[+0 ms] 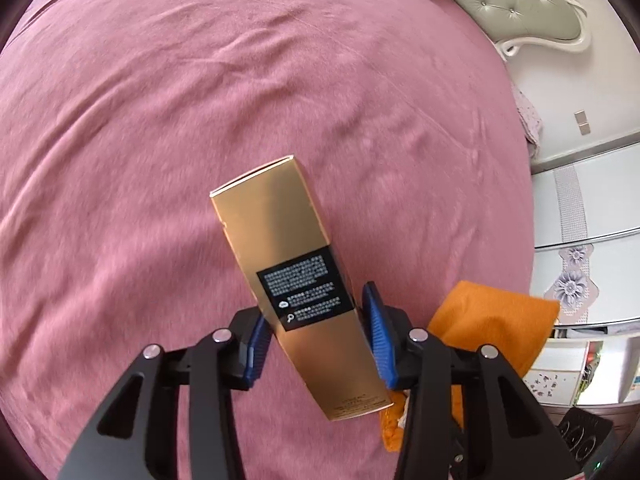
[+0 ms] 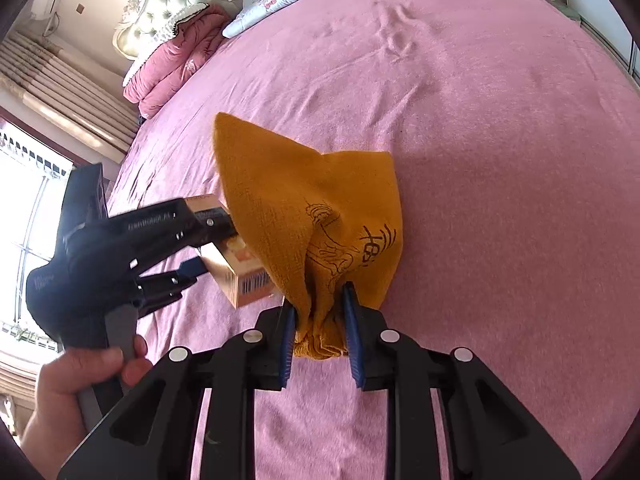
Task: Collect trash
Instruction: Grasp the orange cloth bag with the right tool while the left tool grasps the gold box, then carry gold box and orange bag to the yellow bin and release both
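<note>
A gold carton (image 1: 296, 280) is clamped between the blue pads of the left tongs (image 1: 316, 340) and held above the pink bed (image 1: 200, 100). Just beside the carton, a bunched orange cloth (image 2: 316, 220) is gripped by the right tongs (image 2: 320, 336).

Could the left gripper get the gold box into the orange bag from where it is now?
Probably yes. The left gripper holds the gold box right beside the orange bag, which the right gripper holds up; nothing lies between them, though the opening isn't visible.
</note>
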A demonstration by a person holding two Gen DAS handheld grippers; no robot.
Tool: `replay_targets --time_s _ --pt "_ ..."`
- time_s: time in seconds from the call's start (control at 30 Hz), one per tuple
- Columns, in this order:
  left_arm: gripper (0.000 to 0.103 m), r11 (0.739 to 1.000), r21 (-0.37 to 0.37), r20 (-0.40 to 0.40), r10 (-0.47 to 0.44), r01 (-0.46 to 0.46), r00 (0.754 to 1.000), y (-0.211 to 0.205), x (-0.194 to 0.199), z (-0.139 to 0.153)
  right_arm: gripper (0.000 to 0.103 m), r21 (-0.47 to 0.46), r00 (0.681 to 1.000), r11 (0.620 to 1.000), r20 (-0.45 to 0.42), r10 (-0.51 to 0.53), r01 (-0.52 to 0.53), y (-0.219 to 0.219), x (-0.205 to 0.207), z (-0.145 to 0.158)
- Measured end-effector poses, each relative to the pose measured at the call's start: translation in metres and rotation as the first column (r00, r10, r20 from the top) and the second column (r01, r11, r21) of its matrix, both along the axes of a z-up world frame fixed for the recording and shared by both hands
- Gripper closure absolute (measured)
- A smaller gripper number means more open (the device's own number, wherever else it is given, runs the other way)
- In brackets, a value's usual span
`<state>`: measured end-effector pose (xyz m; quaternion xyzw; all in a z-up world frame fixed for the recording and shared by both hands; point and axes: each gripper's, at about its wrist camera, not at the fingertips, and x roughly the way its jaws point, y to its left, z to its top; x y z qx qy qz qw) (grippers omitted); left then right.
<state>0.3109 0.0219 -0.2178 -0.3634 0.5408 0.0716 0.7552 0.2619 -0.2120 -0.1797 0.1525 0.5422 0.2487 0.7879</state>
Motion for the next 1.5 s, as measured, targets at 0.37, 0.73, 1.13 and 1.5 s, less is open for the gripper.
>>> replay_targets --time_s 0.37,0.73,1.13,1.5 --pt "0.06 0.971 0.079 0.027 -0.227 0.224 0.974 -0.064 -0.092 0.042 0.081 -0.052 0.999 0.999 -0.036 0.012 -0.014 -0.048 -0.097 0.023" --pt "0.06 0.902 0.088 -0.026 -0.423 0.423 0.906 -0.173 -0.211 0.058 0.081 -0.049 0.993 0.995 -0.078 -0.091 0.087 -0.136 -0.211 0.041" --pt "0.06 0.828 0.05 -0.036 -0.558 0.559 0.829 -0.288 -0.287 0.066 0.081 -0.051 0.973 0.975 -0.075 -0.219 0.216 -0.241 -0.293 0.054" --pt "0.061 0.677 0.035 -0.041 -0.734 0.735 0.678 -0.42 -0.303 0.067 0.081 -0.084 0.937 0.939 -0.079 -0.341 0.335 -0.352 -0.335 0.053"
